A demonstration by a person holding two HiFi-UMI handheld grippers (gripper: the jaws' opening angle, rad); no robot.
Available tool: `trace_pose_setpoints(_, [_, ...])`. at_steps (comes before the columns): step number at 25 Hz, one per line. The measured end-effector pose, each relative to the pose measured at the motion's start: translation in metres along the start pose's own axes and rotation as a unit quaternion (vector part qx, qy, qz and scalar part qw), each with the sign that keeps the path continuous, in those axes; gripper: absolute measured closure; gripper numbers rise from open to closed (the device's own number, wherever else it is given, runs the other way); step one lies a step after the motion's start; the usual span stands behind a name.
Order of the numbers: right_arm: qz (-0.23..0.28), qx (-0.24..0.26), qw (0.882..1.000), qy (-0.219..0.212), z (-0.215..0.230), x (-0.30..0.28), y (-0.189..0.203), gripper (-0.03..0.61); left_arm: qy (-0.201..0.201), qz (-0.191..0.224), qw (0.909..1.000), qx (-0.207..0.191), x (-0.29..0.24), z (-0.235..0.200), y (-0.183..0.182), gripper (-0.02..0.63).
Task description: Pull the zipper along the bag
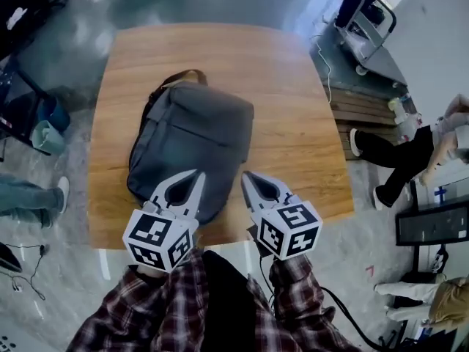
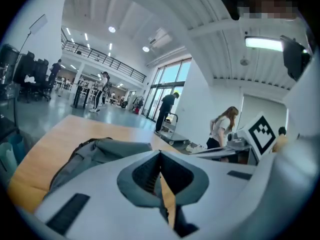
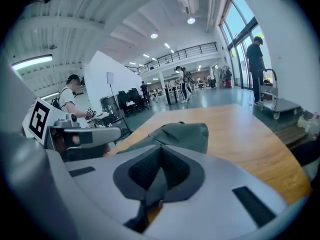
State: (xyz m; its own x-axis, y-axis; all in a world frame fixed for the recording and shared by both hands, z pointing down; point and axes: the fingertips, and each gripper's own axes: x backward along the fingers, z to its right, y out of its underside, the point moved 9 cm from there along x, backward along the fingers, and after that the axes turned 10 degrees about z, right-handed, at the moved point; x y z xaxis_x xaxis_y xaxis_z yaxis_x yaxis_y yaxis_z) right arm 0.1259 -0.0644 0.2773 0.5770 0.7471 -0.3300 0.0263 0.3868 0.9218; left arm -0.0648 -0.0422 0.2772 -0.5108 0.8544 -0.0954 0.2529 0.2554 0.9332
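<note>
The dark grey fabric backpack [image 1: 192,145] lies flat near the middle of the rounded light-brown wooden table [image 1: 293,86], its carry handle at the 12 o'clock end and its bottom edge towards me at 6 o'clock; I cannot make out the zipper pull in any view. My left gripper [image 1: 192,178] sits at the bag's 6 o'clock edge, its tips overlapping the fabric from above in the head view — whether they touch it I cannot tell. In the left gripper view its jaws meet at the tips with nothing between them, the backpack lying beyond at 10 o'clock. My right gripper [image 1: 248,178] is just off the bag's 5 o'clock corner over bare wood, jaws likewise pressed together and empty, the backpack ahead of them at 12 o'clock. My red-and-black plaid sleeves [image 1: 146,306] fill the 6 o'clock side. Off the table at 3 o'clock sits a person in black trousers [image 1: 396,152], and at 1 o'clock stands a grey wheeled trolley [image 1: 366,28].
</note>
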Motion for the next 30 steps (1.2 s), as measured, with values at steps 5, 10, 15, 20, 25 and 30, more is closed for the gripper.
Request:
trace_pose_setpoints(5, [0.077,0.034,0.996,-0.008,-0.043,0.043,-0.027,0.572,0.018,0.032,0.9987,-0.034,0.022,0.038,-0.030,0.604])
trace_pose_setpoints(10, [0.127,0.050,0.991,-0.016,-0.071,0.069,-0.046,0.572,0.037,0.058,0.9963,-0.052,0.042,0.063,-0.045,0.604])
trace_pose_setpoints(15, [0.136,0.060,0.988,-0.031,-0.083,0.077,-0.052,0.572,0.046,0.068,0.9950,-0.057,0.051,0.074,-0.052,0.604])
trace_pose_setpoints(20, [0.135,0.060,0.988,-0.037,-0.085,0.078,-0.054,0.572,0.055,0.069,0.9936,-0.070,0.049,0.080,-0.056,0.604])
trace_pose_setpoints(25, [0.139,0.063,0.988,-0.033,-0.090,0.084,-0.055,0.572,0.063,0.068,0.9929,-0.075,0.052,0.086,-0.059,0.604])
trace_pose_setpoints(30, [0.133,0.066,0.988,-0.038,-0.088,0.087,-0.051,0.572,0.063,0.070,0.9927,-0.076,0.051,0.089,-0.058,0.604])
